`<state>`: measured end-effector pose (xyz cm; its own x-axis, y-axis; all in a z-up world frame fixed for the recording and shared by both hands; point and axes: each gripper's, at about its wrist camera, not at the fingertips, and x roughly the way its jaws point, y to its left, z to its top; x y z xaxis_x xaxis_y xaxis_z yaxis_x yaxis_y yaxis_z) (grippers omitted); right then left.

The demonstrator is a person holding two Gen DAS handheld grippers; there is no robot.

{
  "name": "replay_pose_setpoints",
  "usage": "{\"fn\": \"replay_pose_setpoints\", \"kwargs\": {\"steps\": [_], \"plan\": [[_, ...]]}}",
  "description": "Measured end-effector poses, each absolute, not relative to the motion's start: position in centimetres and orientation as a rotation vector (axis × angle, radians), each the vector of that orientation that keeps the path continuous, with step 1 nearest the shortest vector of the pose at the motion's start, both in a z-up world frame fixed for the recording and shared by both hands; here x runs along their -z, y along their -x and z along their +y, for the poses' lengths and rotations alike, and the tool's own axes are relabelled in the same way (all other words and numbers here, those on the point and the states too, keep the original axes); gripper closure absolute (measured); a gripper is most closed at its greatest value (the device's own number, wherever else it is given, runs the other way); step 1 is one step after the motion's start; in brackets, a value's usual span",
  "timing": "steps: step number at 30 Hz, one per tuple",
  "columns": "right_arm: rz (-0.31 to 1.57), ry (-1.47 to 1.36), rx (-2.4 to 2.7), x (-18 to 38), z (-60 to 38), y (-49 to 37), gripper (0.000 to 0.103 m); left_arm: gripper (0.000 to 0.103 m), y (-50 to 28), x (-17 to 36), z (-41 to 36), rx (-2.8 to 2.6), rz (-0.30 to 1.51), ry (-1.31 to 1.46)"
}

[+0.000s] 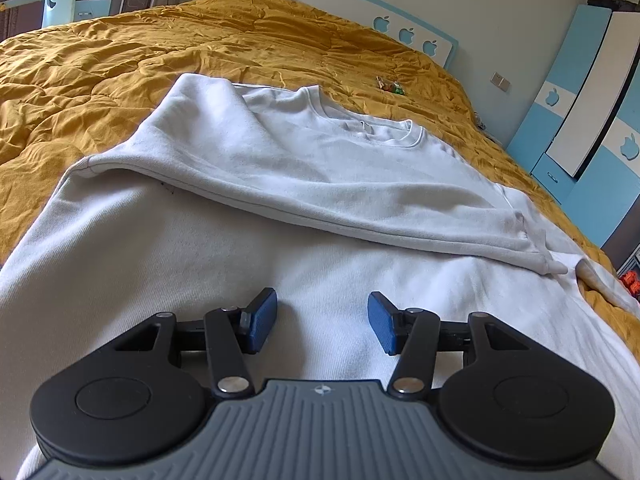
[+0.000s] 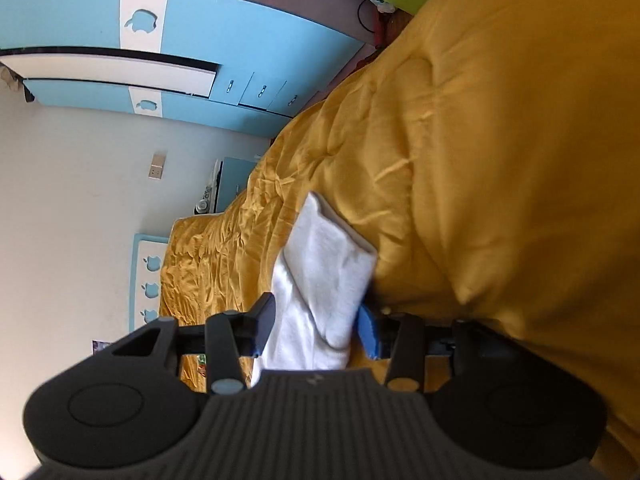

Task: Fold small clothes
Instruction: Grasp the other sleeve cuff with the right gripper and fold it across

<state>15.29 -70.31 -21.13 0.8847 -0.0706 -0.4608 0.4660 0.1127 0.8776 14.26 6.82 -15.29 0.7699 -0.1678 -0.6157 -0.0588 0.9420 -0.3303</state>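
Left wrist view: white sweatshirt [image 1: 320, 200] is seen spread on the mustard quilt [image 1: 120, 60], directly ahead of and beneath the fingers.
Fold progress: one sleeve [image 1: 312, 184] is already laid diagonally across the chest, ahead of the fingertips; the body is judged still unfolded, so most of the folding is left.
Left gripper [image 1: 322, 322]: fingers are held apart above the lower body of the garment, nothing is pinched between the blue pads [image 1: 262, 320].
Hidden, left view: hem is cut off under the gripper housing; the far sleeve end, right of the fingers, is only partly made out; a small colourful item [image 1: 390, 86] beyond the collar cannot be identified.

Right wrist view: camera is rolled sideways; white fabric is seen running between the fingers and beyond them onto the quilt.
Right gripper [image 2: 316, 326]: pads are set wide apart with cloth between them; whether it is actually clamped cannot be told.
Hidden, right view: which part of the garment is there cannot be made out; the frame is blurred.
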Motion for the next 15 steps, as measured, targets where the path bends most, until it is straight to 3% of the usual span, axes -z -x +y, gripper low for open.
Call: {"fn": "replay_pose_setpoints", "kwargs": {"steps": [2,3,4,9,15], "plan": [[0.387,-1.345,0.423,20.6,-70.1,-17.2,0.068,0.041,-14.2,15.2,6.4,0.051,0.695,0.315],[0.402,-1.309,0.425,20.1,-70.0,-17.7,0.078,0.041,-14.2,15.2,6.2,0.047,0.695,0.304],[0.406,-1.274,0.413,19.7,-69.9,-18.2,0.1,0.041,-14.2,15.1,6.1,0.044,0.697,0.295],[0.34,-1.2,0.358,16.5,-68.9,-17.1,0.101,0.041,-14.4,14.5,4.8,0.017,0.724,0.19],[0.29,-1.019,0.182,8.1,-64.7,-16.8,0.101,0.041,-14.3,13.4,5.5,0.001,0.757,0.212]]}}
